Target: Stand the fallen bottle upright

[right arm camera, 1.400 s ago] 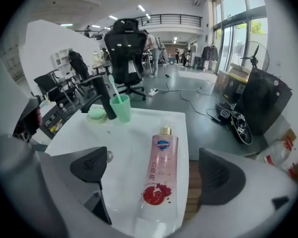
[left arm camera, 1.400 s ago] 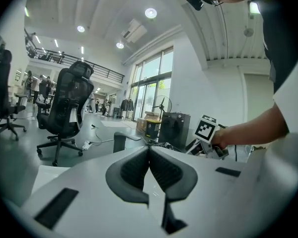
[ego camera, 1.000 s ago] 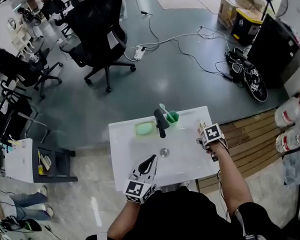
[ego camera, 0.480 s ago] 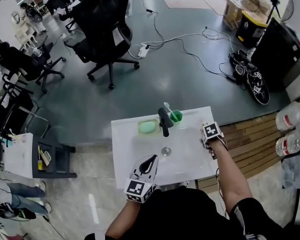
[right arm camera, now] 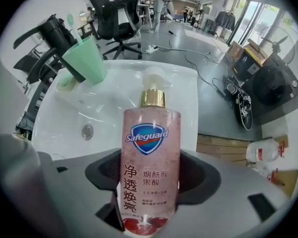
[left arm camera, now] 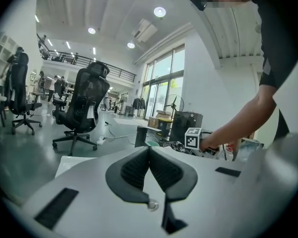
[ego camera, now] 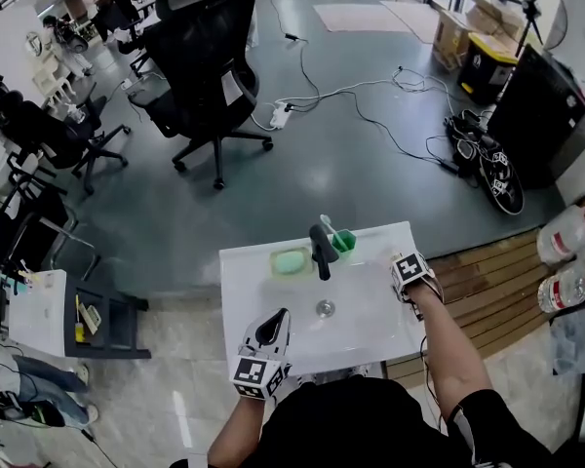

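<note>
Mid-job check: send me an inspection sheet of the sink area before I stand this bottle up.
Surface: white sink, basin bare around the drain.
Job's things: pink soap bottle, seems to lie flat at the sink's right edge.
Clutter: green cup and green soap dish beside the black tap.
Grippers: right gripper has just been closing its jaws, now clamped on the bottle; left gripper shut, empty.
Cables: cords and a power strip on the floor beyond.
Surroundings: office chair, water jugs, wooden boards.

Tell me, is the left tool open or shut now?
Shut. In the left gripper view the jaws of the left tool meet along their length, with nothing between them.
</note>
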### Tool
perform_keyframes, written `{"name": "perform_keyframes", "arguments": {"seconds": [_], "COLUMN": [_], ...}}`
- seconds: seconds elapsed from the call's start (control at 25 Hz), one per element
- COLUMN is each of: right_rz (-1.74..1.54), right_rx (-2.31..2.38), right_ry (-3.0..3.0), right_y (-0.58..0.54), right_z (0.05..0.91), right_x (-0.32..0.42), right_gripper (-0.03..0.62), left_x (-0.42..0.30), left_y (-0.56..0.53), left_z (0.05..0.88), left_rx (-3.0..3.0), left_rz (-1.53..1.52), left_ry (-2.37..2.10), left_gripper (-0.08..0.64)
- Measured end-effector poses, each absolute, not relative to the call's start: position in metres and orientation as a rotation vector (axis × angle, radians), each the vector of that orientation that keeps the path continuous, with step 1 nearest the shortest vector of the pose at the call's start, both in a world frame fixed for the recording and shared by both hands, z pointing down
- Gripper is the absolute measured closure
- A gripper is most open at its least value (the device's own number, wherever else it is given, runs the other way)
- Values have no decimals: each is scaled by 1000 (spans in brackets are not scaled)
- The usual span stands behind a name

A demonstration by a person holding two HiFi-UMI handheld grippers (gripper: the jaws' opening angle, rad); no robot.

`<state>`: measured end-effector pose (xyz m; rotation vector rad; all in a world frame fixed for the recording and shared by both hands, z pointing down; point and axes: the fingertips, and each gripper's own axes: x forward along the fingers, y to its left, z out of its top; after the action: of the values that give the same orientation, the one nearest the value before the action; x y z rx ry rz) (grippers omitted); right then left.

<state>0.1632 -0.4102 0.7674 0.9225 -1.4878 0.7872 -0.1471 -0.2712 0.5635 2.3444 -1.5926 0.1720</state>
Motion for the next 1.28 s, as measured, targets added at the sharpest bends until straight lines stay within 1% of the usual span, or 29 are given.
{"name": "perform_keyframes", "arguments": {"seconds": [0.36, 0.52, 1.04, 1.12, 1.28], "right_rz": [817, 783, 745, 692, 398], "right_rx": [951, 995, 1222, 1256, 1357], "right_ry": [-1612, -1679, -1974, -2061, -2328], "right_y": [-409, -409, -402, -402, -403], "right_z": [759, 753, 682, 665, 616], "right_x": [168, 169, 185, 183, 176], "right_gripper": [279, 279, 281, 281, 281], "left_x": [-128, -113, -88, -82, -73], "left_y": [-266, -258, -263, -263, -263], "left_z": [565, 579, 567, 567, 568], "left_rx": [2393, 2441, 2486, 2496, 2503], "left_rz": [187, 255, 282, 286, 302], "left_ry": [-1539, -1471, -1401, -1385, -1356], "left_gripper": [541, 541, 542, 541, 541]}}
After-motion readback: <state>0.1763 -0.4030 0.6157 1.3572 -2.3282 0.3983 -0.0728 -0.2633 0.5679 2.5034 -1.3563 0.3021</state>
